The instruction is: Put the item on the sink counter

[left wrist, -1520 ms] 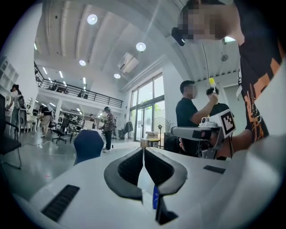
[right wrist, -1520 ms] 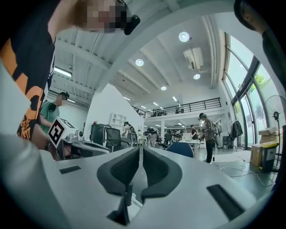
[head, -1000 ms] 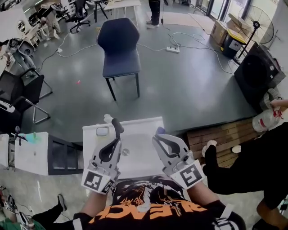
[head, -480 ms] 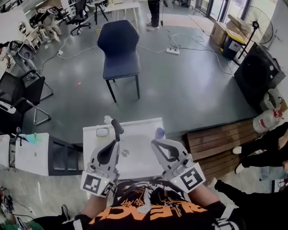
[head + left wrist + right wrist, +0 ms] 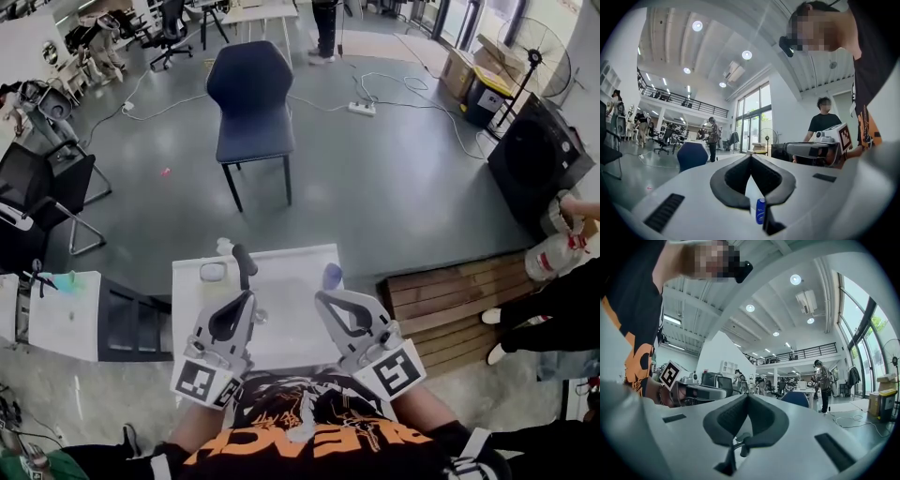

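Note:
A small blue bottle (image 5: pixel 332 276) stands upright on the right back corner of the white sink counter (image 5: pixel 300 258); the left gripper view also shows this blue bottle (image 5: pixel 760 211), beyond the jaws. My right gripper (image 5: pixel 323 298) hovers just short of the bottle, shut and empty, its pads (image 5: pixel 765 420) meeting at the tip. My left gripper (image 5: pixel 246 298) hangs over the basin's left side, also shut with nothing held. The black faucet (image 5: pixel 246 265) rises just beyond it and shows past the right gripper's jaws as a dark faucet (image 5: pixel 740 444).
A soap dish (image 5: pixel 214 273) and a small white bottle (image 5: pixel 223 247) sit at the counter's back left. Beyond stands a blue chair (image 5: pixel 248 94). A wooden pallet (image 5: pixel 450 291) and a person's legs (image 5: pixel 553 309) lie to the right, a white cabinet (image 5: pixel 56 314) to the left.
My right gripper has drawn back toward me from the blue bottle, which stays standing on the counter. The left gripper shifted slightly back too. The person at the right has moved.

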Available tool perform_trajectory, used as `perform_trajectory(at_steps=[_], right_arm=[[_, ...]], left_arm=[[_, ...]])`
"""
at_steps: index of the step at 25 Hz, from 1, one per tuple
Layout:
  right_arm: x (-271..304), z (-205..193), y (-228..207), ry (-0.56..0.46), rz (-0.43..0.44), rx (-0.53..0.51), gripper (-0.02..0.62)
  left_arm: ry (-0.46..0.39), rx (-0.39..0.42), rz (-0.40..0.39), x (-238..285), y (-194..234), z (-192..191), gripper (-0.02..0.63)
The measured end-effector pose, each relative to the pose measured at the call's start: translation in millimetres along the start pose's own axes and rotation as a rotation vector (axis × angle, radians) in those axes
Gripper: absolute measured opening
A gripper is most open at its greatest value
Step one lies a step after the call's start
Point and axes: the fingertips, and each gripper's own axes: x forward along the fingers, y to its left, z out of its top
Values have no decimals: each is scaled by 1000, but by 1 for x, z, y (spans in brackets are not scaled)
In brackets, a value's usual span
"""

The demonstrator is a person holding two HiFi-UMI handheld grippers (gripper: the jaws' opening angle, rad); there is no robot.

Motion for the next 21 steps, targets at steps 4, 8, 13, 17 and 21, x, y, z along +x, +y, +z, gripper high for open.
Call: perform_trajectory(at_steps=[4,8,13,17,21], right_arm=[[-3,-1,0,7,-8,4,14],[-6,-3,-1,15,-18,0,14],[-5,-3,1,20,-24,0,14],[-5,-4,0,21,-29,-2,14],[-7,-5,2,26,-31,-3,14]], left_arm=[[11,-1,-9,2,-5,-3,17],[15,1,-21,3,-8,-4,17],[32,2,-21,3,-6,-8,17],[29,7,-11,3,-1,-6,17],[30,10,-9,2,-2,-7,17]])
